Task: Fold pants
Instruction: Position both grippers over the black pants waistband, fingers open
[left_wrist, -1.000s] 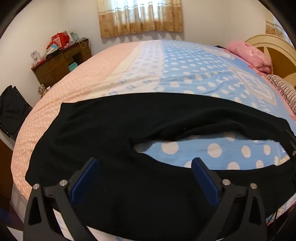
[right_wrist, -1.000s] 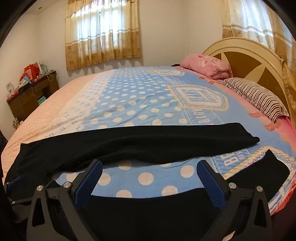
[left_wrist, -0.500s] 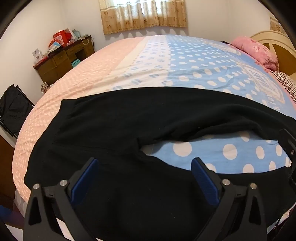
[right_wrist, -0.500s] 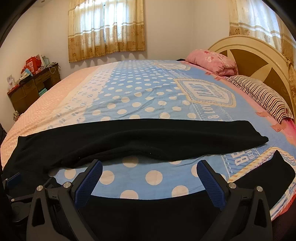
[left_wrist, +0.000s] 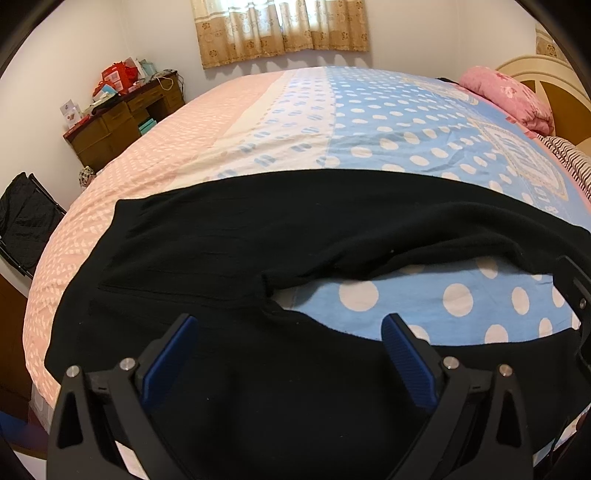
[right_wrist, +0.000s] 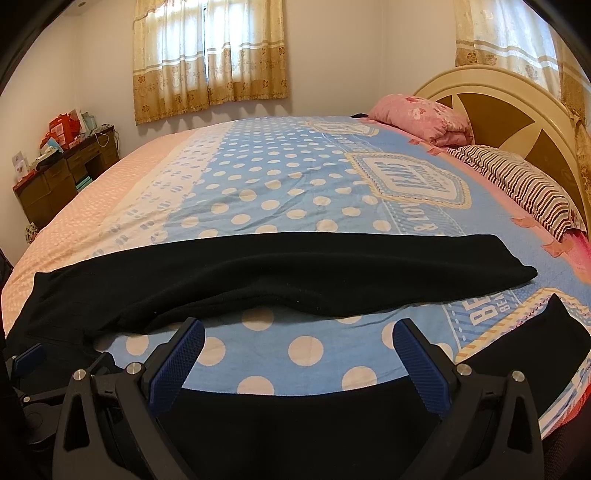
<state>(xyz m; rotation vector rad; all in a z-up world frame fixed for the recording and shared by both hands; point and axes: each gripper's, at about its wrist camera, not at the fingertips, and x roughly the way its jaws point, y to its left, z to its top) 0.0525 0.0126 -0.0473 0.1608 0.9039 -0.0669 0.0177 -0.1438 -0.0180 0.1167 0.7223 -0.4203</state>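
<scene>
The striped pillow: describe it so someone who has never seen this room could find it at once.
Start at the cream arched headboard at the end of the bed. Two pillows lie at its foot; the striped pillow is the nearer one, with dark red and white stripes, unlike the pink floral pillow beyond it.
</scene>
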